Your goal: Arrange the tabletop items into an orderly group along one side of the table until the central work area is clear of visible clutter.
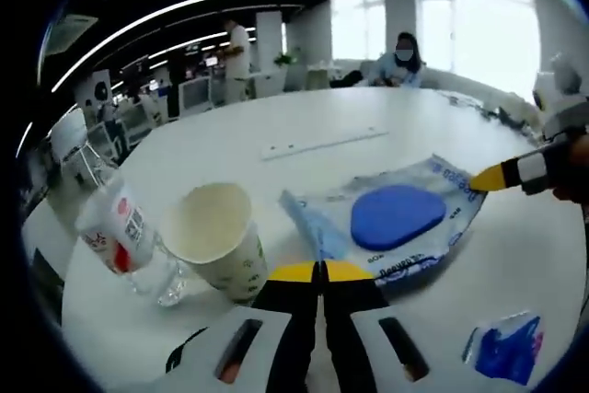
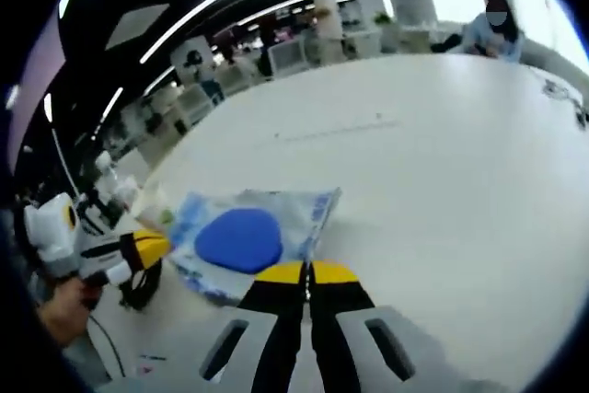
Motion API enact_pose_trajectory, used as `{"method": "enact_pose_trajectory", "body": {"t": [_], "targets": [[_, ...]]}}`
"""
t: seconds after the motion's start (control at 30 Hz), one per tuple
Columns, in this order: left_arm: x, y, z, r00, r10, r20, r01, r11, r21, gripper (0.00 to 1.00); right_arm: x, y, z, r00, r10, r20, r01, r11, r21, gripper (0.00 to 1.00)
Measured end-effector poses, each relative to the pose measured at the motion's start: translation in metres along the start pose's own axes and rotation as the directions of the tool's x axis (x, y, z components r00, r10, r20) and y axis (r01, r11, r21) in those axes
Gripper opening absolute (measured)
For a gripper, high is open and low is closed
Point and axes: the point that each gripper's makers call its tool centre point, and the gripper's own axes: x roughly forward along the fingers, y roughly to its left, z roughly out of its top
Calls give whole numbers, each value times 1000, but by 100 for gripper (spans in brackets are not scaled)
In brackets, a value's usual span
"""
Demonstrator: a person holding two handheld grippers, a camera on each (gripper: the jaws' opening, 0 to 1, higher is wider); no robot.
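A clear plastic bag (image 1: 419, 186) with a blue oval pad (image 1: 398, 216) inside lies flat on the white table (image 1: 276, 126). My left gripper (image 1: 319, 271) is shut, its yellow tips pinching the bag's near edge. My right gripper (image 1: 488, 179) reaches in from the right, and its tip meets the bag's far corner. In the right gripper view, that gripper (image 2: 308, 272) is shut at the edge of the same bag (image 2: 294, 213), the blue pad (image 2: 239, 238) just ahead. The left gripper (image 2: 147, 248) touches the bag's opposite side, held by a hand (image 2: 60, 312).
A paper cup (image 1: 219, 238) tilts beside a clear bottle (image 1: 115, 227) with a red-and-white label, left of the bag. A small blue packet (image 1: 506, 347) lies at the near right. A white strip (image 1: 322, 143) lies farther off. A person (image 1: 405, 57) sits at the far side.
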Motion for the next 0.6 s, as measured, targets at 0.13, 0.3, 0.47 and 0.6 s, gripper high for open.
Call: {"method": "enact_pose_trajectory", "body": {"t": [0.13, 0.3, 0.47, 0.6], "targets": [[1, 3, -3, 1000, 17, 9, -16, 1000, -21, 0, 8, -1, 1, 1000, 17, 4, -17, 1000, 6, 0], [7, 7, -5, 1000, 28, 5, -28, 999, -43, 0, 16, -3, -1, 1000, 25, -1, -25, 1000, -3, 0], [10, 8, -6, 999, 34, 4, -34, 998, -45, 1, 21, -6, -3, 1000, 26, -7, -26, 1000, 7, 0], [11, 7, -8, 999, 40, 2, -40, 999, -30, 1, 23, -7, -5, 1000, 21, -12, -21, 1000, -8, 0]]}}
